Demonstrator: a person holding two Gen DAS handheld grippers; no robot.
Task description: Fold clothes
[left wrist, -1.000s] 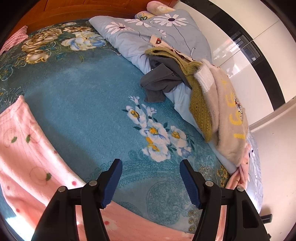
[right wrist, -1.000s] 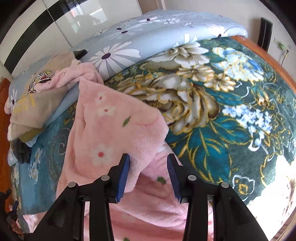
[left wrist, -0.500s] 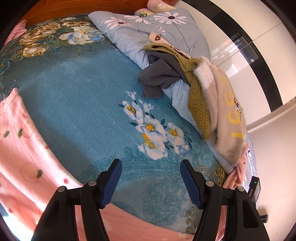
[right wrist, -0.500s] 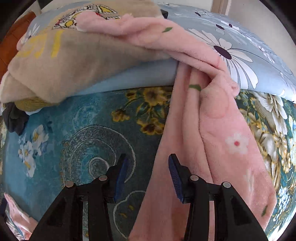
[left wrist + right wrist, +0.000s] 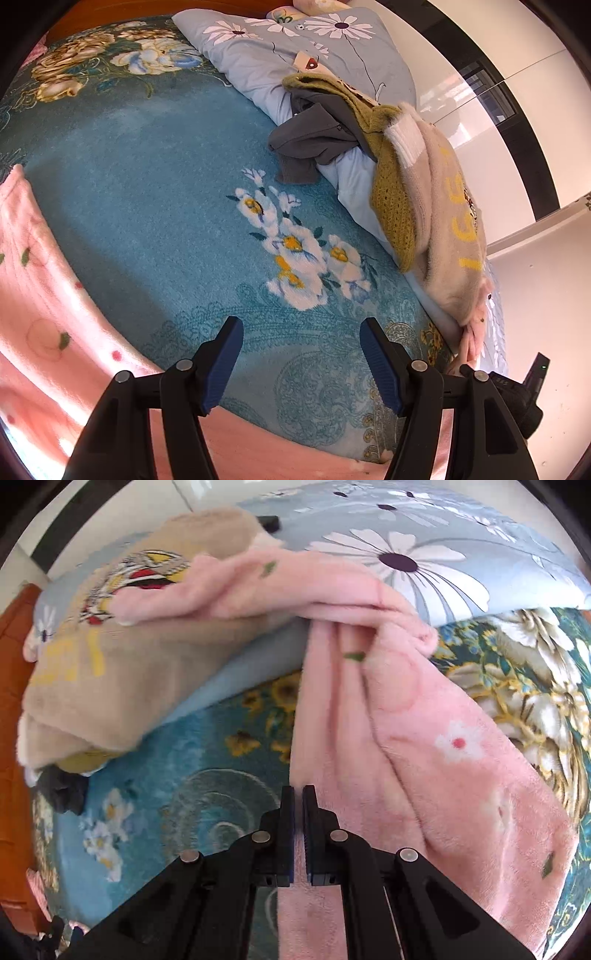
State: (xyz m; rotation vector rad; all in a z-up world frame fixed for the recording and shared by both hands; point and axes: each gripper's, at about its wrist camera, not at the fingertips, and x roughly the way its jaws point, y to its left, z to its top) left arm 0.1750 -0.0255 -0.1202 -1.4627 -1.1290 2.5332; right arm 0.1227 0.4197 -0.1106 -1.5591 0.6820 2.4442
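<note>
A pink fleece garment (image 5: 424, 746) with small flowers lies stretched over the blue floral bedspread (image 5: 192, 775), its far end draped on the pile at the back. My right gripper (image 5: 298, 794) is shut on the pink garment's left edge. In the left wrist view the same pink garment (image 5: 48, 325) runs along the left and near edge. My left gripper (image 5: 301, 326) is open and empty above the bedspread (image 5: 147, 192).
A pile of clothes lies on a grey-blue daisy quilt (image 5: 306, 48): a beige sweater (image 5: 450, 229), an olive knit (image 5: 391, 210), a dark grey garment (image 5: 314, 144). The beige sweater (image 5: 122, 657) also shows in the right wrist view. The bed's edge is at right.
My right gripper has closed from open onto the pink garment's edge. The left gripper stays open and has barely shifted.
</note>
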